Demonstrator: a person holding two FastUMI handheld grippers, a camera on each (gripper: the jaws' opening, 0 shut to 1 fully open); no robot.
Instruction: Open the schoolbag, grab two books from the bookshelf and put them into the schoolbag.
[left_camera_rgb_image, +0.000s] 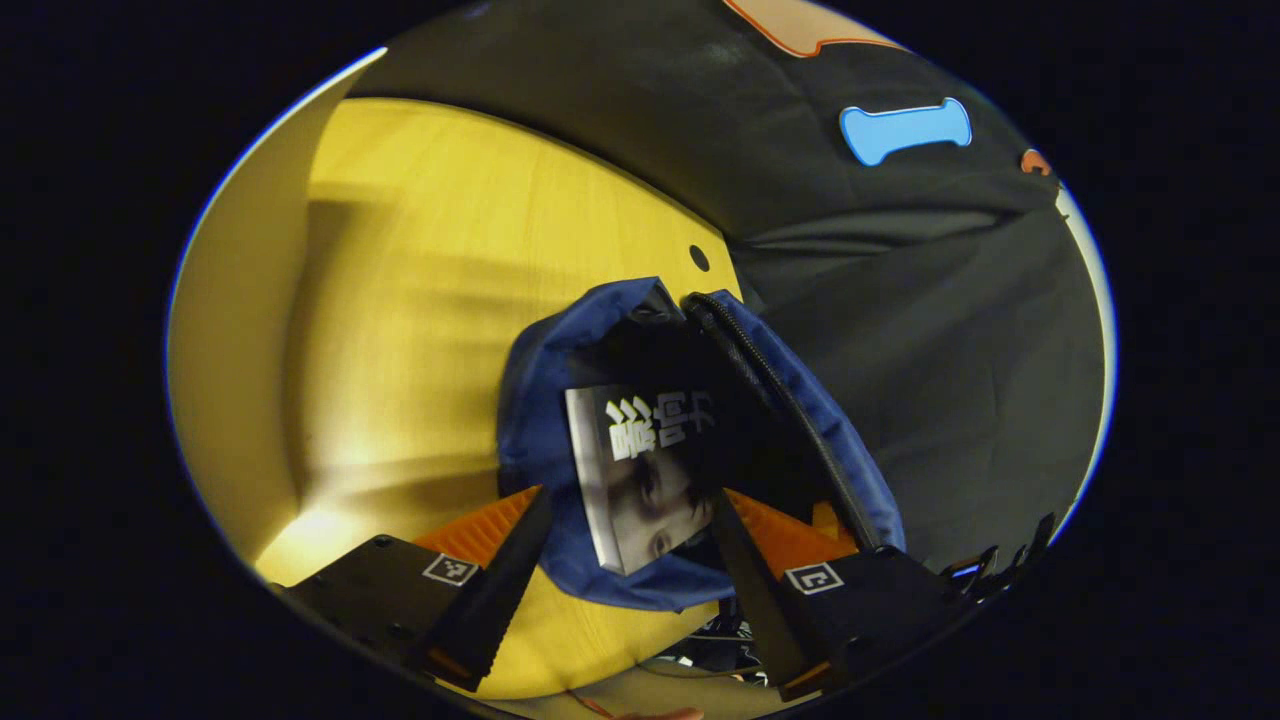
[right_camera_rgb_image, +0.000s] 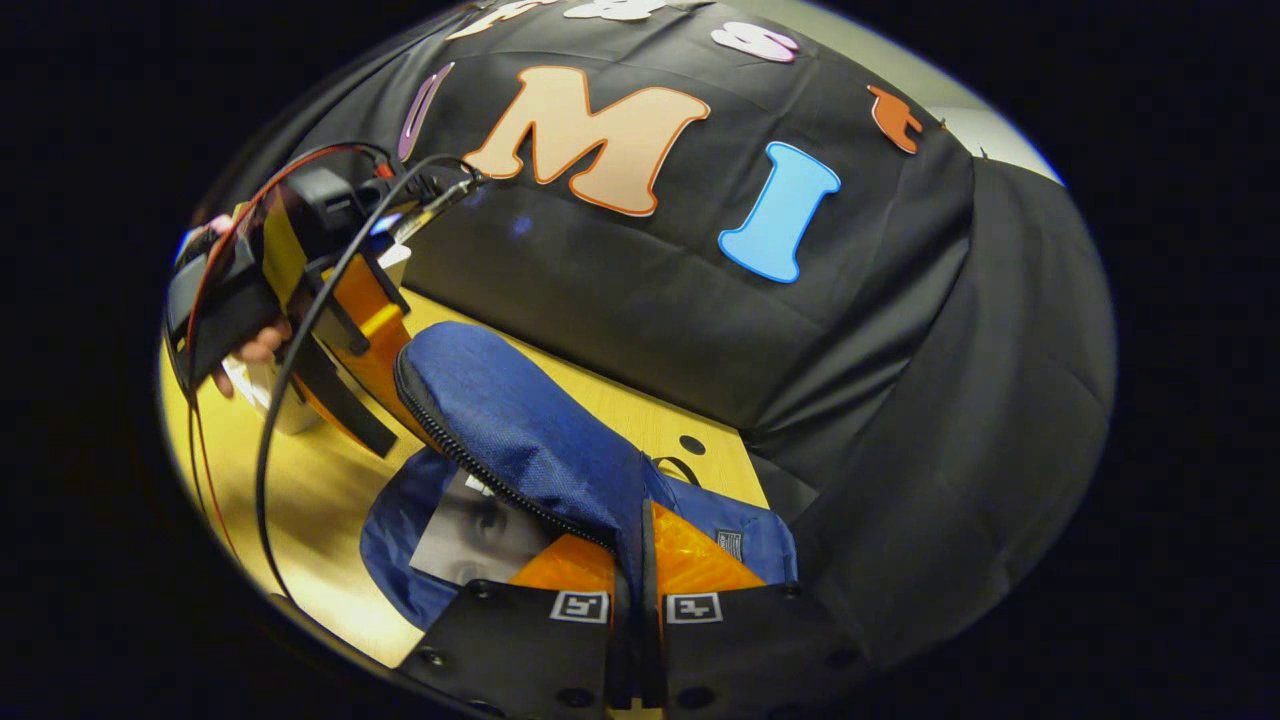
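Schoolbag: one, blue woven fabric (left_camera_rgb_image: 560, 560), lying on the yellow wood-grain table (left_camera_rgb_image: 420, 300), next to the black cloth wall (left_camera_rgb_image: 930, 330). In the left gripper view its long axis runs from the near rim, between the fingers, away toward the wall; its mouth gapes toward that camera.
Zip: a dark toothed track (left_camera_rgb_image: 790, 400) follows the edge of the opening along the right side in the left gripper view; in the right gripper view the same track edges the raised flap (right_camera_rgb_image: 520, 420).
Book: one seen, thin with a glossy cover (left_camera_rgb_image: 650, 480) printed with a face and white characters, pale spine to the left. It lies inside the bag's mouth, long axis roughly along the bag's, one end deep in the dark interior. The right gripper view shows a corner of it (right_camera_rgb_image: 480, 535) under the flap.
Left gripper: fingers spread wide (left_camera_rgb_image: 630, 560) either side of the bag's near rim and the book, pressing on neither. The right gripper view shows it (right_camera_rgb_image: 345, 380) up at the left above the table, held by a hand (right_camera_rgb_image: 250, 350), cables trailing.
Right gripper: fingers pressed together (right_camera_rgb_image: 635, 560) on a fold of the flap, holding it lifted.
Table hole: one small round dark hole (left_camera_rgb_image: 699, 258) near the wall.
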